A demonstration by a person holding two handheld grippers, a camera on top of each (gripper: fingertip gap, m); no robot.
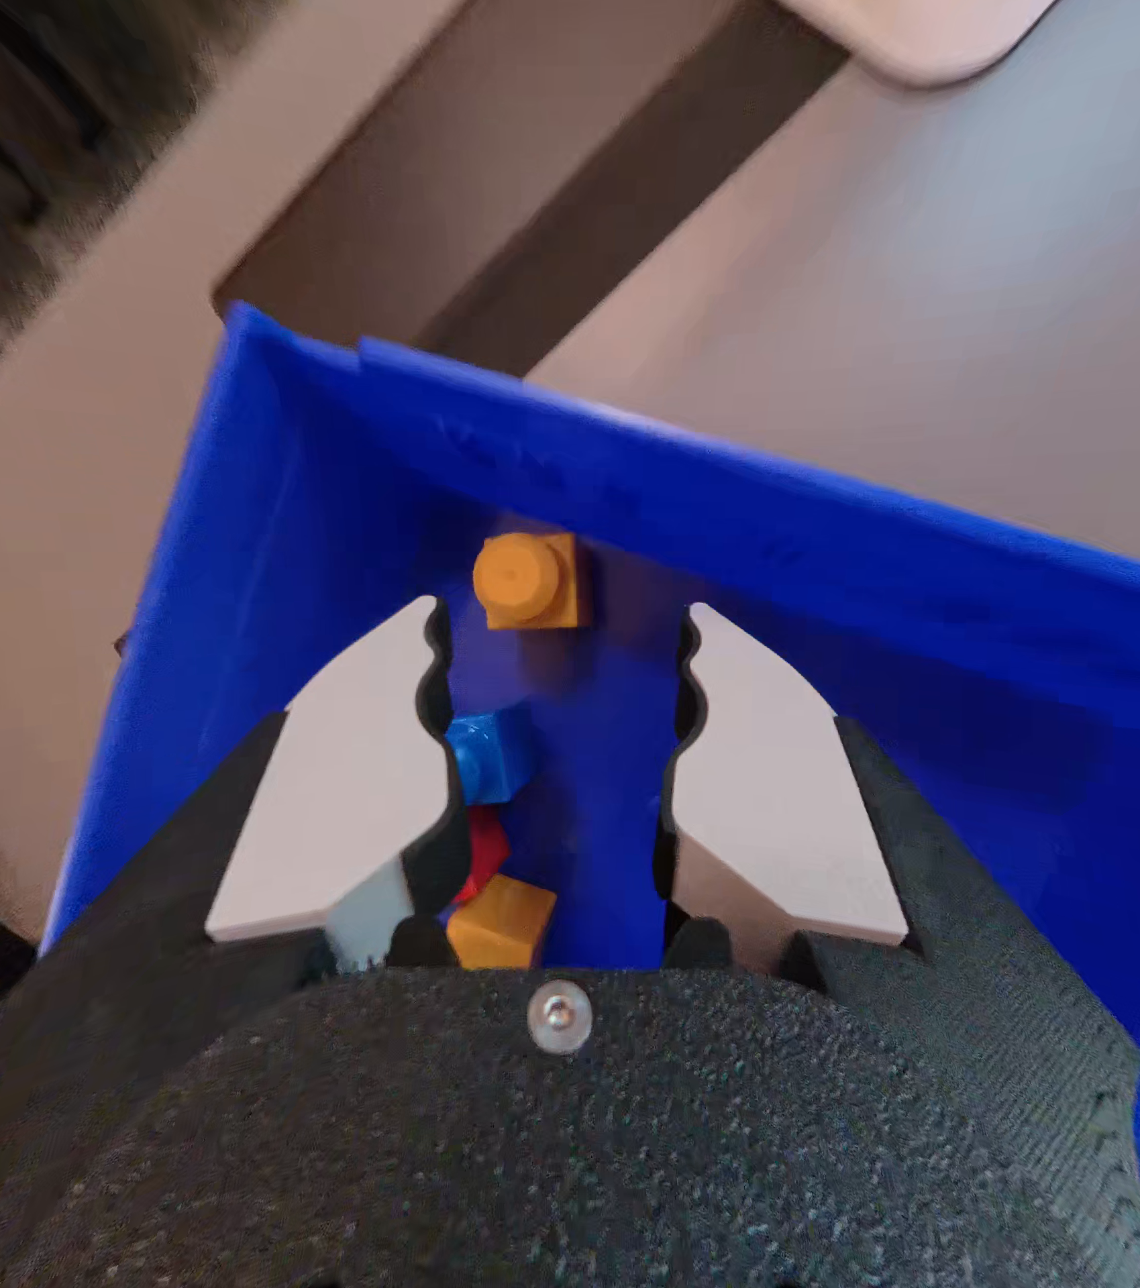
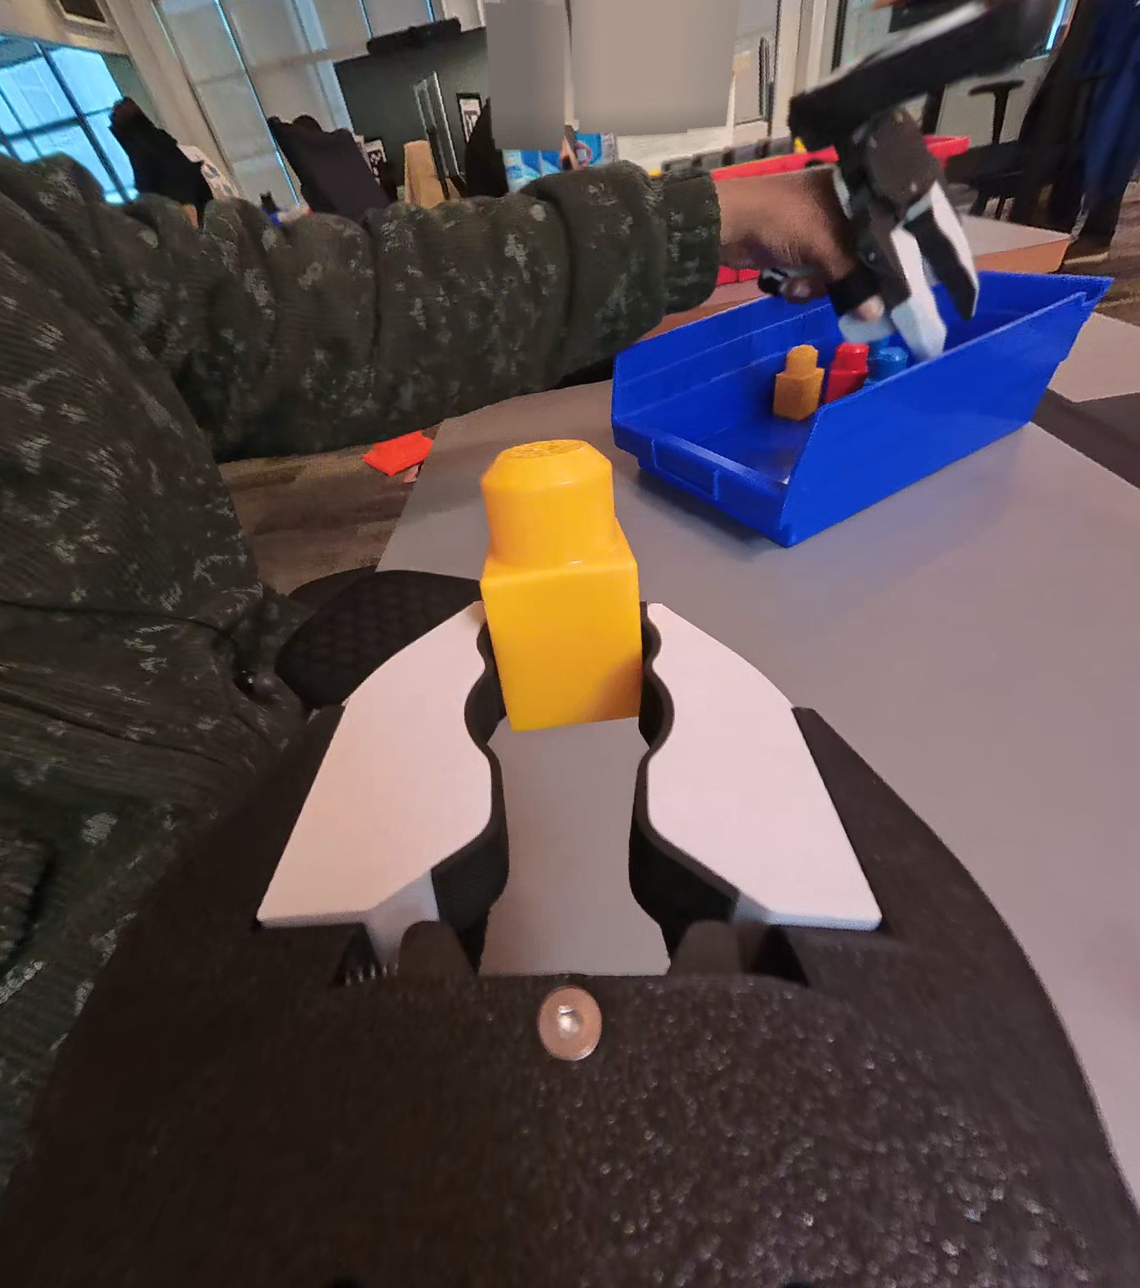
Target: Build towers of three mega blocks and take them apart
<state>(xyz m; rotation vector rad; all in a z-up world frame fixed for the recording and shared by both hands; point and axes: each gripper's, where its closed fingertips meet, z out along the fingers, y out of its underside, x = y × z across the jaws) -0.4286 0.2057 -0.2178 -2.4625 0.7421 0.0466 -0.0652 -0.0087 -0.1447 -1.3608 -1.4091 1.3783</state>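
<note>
While the right gripper (image 2: 563, 669) clamps a yellow mega block (image 2: 560, 613) upright by its lower body, just above or on the grey table (image 2: 901, 767), its stud stays free for stacking. It should be kept level and steady there, since it looks like the tower's base. Farther off, the left gripper (image 1: 560, 704) hangs over the blue bin (image 1: 832, 543) with its fingers apart and nothing between them. Below it lie a blue block (image 1: 494, 756) next to the left finger, a red block (image 1: 487, 861) and an orange block (image 1: 500, 920) nearer the camera, and another orange block (image 1: 532, 582) by the far wall. A good pick would come straight down over one block, squaring the fingers to its flat sides below the stud, clear of its neighbours.
</note>
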